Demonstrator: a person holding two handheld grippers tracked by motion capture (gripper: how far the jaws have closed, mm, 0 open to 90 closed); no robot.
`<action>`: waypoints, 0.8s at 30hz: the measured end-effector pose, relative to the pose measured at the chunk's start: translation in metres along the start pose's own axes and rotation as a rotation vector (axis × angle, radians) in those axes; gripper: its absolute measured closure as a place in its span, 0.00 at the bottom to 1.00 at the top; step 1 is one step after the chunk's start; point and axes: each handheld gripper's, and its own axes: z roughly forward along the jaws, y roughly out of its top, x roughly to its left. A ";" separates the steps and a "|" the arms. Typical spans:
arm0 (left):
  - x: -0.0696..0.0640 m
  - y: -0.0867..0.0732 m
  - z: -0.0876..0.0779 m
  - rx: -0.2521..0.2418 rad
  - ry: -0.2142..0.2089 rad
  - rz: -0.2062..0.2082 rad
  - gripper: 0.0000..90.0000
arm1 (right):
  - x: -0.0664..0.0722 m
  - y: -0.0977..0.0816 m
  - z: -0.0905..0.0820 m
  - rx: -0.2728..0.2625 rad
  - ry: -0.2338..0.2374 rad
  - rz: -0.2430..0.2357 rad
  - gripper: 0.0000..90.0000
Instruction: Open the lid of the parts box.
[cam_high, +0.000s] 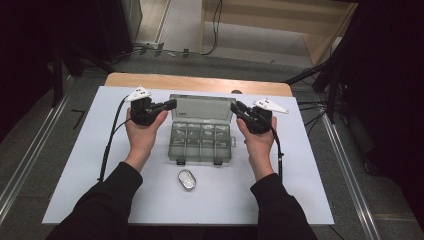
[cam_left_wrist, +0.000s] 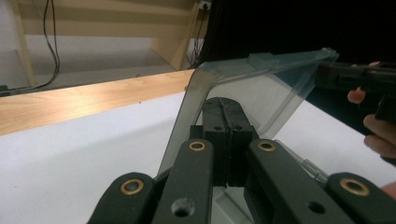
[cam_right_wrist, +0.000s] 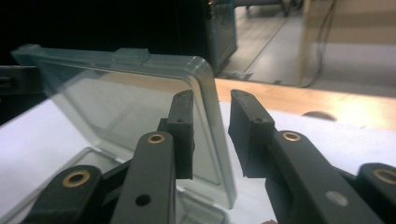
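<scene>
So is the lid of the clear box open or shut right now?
Open. The lid stands raised behind the box, whose compartments lie uncovered. Left gripper and right gripper are at its side edges.

on my feed both forearms wear black long sleeves, bunched at the wrists. each hand-held gripper is matte black: the left hand-held gripper and the right hand-held gripper both carry a pale grey three-cornered plate on top and trail a thin black cable. up close the jaw links show brass-ringed pivots and small round holes.
</scene>
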 end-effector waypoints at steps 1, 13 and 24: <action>0.000 0.000 -0.001 0.002 0.003 0.004 0.99 | 0.001 0.001 0.000 -0.007 -0.007 0.000 0.78; 0.010 -0.012 -0.007 0.014 0.076 -0.003 0.89 | 0.003 0.007 0.005 -0.036 -0.044 0.014 0.90; 0.024 -0.028 0.018 0.087 0.097 -0.009 0.70 | 0.000 0.011 0.014 -0.018 -0.067 0.024 0.91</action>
